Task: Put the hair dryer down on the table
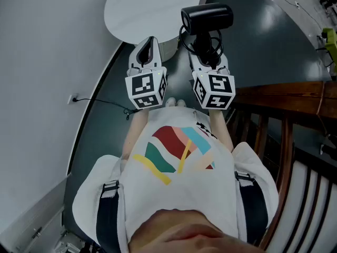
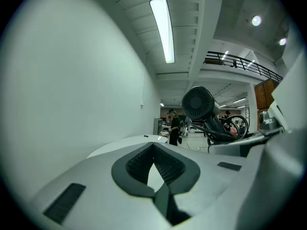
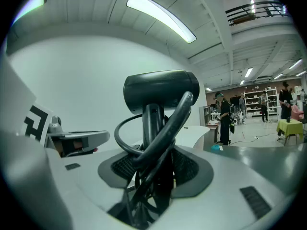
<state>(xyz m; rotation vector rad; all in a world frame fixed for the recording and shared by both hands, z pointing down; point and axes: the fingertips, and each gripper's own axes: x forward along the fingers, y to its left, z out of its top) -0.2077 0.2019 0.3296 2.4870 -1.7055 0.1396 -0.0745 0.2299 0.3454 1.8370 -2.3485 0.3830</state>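
Observation:
A black hair dryer (image 1: 206, 16) stands upright out of my right gripper (image 1: 208, 57), whose jaws are shut on its handle and a loop of its black cord. The right gripper view has the dryer's barrel (image 3: 160, 92) above the pads, with the cord bunched between them in my right gripper (image 3: 156, 164). My left gripper (image 1: 147, 50) is held beside it at the same height, shut with nothing in it. From my left gripper (image 2: 154, 159) the dryer's rear grille (image 2: 197, 104) appears at the right. Both grippers hover near the edge of the round white table (image 1: 126, 9).
A pale wall with a socket and a trailing cable (image 1: 73, 98) runs along the left. A wooden railing (image 1: 284, 96) stands at the right over dark floor. People (image 3: 224, 114) stand far back in the hall.

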